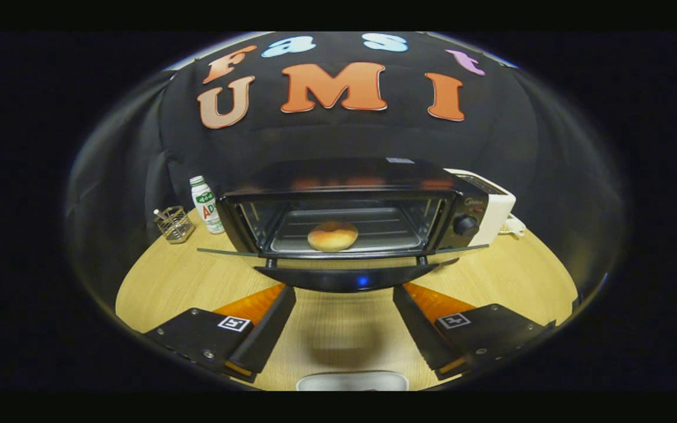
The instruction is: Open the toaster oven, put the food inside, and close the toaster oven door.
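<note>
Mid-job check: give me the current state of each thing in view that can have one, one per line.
Black toaster oven: open, glass door folded down flat.
Round golden bun: inside, resting on the metal tray.
Gripper: open, holding nothing, just short of the door.
White plastic bottle: upright, capped.
Wire basket: upright.

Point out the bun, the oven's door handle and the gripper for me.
bun (332, 235): gripper view, middle of its top crust.
door handle (347, 278): gripper view, centre of the bar on the dropped door.
gripper (344, 296): gripper view, midway between its open fingertips.
</note>
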`<action>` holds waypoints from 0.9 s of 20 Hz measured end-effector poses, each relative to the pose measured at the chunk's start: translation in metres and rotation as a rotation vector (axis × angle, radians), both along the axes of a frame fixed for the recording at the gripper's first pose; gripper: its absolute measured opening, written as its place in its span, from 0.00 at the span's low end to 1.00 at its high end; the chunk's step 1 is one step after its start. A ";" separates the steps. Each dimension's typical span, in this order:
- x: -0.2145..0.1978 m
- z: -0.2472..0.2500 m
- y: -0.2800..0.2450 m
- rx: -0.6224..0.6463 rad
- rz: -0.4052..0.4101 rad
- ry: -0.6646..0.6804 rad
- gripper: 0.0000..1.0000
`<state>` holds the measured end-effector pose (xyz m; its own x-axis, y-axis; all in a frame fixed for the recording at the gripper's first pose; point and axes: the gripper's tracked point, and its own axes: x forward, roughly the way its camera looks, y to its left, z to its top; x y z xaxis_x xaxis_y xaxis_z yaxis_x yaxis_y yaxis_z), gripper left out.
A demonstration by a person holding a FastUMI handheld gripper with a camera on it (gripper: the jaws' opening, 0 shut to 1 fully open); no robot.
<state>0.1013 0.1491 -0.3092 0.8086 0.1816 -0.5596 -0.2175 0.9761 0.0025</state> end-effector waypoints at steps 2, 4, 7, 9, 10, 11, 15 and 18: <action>0.017 0.009 0.002 0.008 -0.007 -0.029 1.00; 0.030 0.020 0.000 0.011 -0.018 -0.054 1.00; 0.051 0.028 0.001 0.018 -0.031 -0.077 0.99; 0.058 0.026 0.002 0.021 -0.038 -0.077 0.99; 0.055 0.024 0.003 0.018 -0.038 -0.072 0.99; 0.053 0.024 0.002 0.014 -0.037 -0.075 0.99; 0.044 0.035 -0.002 0.038 -0.035 -0.074 1.00; 0.035 0.059 -0.009 0.057 -0.042 -0.101 0.99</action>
<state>0.1367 0.1400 -0.2502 0.8678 0.1759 -0.4648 -0.1788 0.9831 0.0382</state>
